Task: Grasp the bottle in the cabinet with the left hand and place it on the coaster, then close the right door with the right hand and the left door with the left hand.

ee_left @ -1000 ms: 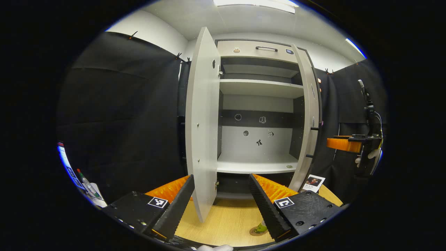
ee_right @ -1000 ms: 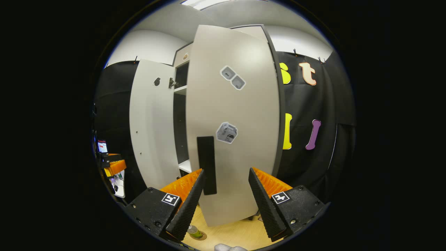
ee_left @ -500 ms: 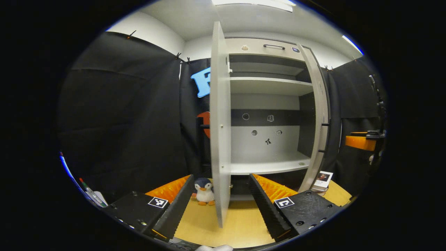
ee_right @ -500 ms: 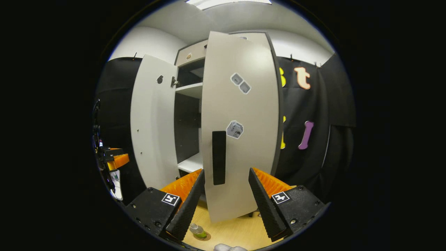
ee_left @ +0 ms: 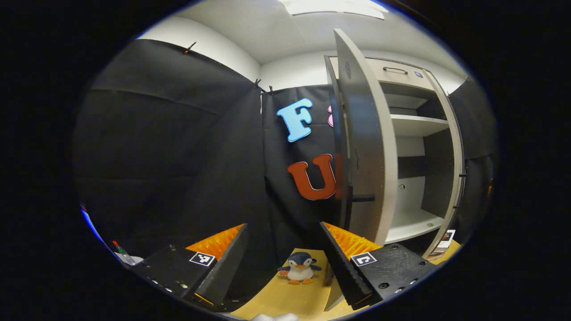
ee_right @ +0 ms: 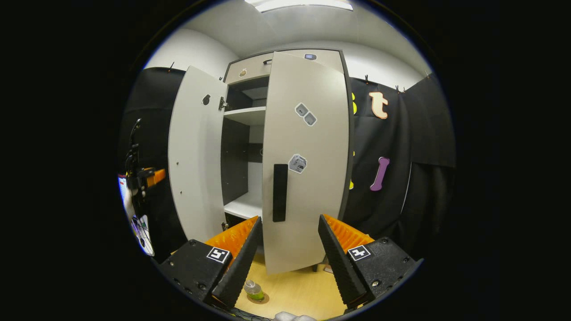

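In the left gripper view, we find our left gripper [ee_left: 283, 261] spread wide and empty beside the outer face of the cabinet's left door [ee_left: 363, 147], near its dark handle [ee_left: 357, 198]; a toy penguin [ee_left: 299, 267] sits on the wooden table [ee_left: 290, 296] between the fingers. A careless push could, we judge, knock the penguin or swing the door hard.

In the right gripper view, our right gripper [ee_right: 287, 261] is likewise wide open, holding nothing, before the part-closed right door [ee_right: 308, 156]. The bottle [ee_right: 254, 290] stands on what looks like the coaster [ee_right: 258, 298], close to the door's sweep.
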`<state>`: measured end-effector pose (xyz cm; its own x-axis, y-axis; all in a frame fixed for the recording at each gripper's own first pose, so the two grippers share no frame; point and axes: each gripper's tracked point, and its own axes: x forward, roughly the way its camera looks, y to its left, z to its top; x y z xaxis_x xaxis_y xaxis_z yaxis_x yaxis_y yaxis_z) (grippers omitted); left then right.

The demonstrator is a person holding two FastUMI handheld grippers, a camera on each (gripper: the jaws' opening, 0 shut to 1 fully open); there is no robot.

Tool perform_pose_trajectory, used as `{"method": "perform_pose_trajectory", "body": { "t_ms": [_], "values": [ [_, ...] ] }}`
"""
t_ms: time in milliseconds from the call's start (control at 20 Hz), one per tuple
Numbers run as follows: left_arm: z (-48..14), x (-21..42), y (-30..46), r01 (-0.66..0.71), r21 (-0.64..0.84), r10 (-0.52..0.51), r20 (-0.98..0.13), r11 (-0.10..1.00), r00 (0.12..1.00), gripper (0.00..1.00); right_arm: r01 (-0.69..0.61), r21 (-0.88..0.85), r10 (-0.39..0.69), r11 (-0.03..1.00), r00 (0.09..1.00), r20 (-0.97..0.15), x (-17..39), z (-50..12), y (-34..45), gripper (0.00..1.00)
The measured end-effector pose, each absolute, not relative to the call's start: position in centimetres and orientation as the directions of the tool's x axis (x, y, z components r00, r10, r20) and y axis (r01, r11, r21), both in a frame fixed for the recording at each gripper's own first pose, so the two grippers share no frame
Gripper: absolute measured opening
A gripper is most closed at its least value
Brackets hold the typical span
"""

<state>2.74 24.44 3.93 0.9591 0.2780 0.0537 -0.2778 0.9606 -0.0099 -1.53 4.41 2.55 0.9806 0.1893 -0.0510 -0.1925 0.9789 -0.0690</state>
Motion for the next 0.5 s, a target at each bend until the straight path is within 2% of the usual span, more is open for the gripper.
{"method": "perform_pose_trajectory", "body": {
  "t_ms": [450,500],
  "values": [
    [3.9,6.1,24.4,-0.289,0.019,0.288,0.043,0.957,0.957,0.95,-0.155,-0.009,0.153,0.988,0.984,-0.089,-2.4,0.7,1.9,0.79],
    [4.1,5.8,24.3,-0.299,0.031,0.297,0.057,0.954,0.953,0.89,-0.160,0.000,0.159,0.987,0.983,-0.087,-2.4,0.7,1.8,0.79]
  ]
}}
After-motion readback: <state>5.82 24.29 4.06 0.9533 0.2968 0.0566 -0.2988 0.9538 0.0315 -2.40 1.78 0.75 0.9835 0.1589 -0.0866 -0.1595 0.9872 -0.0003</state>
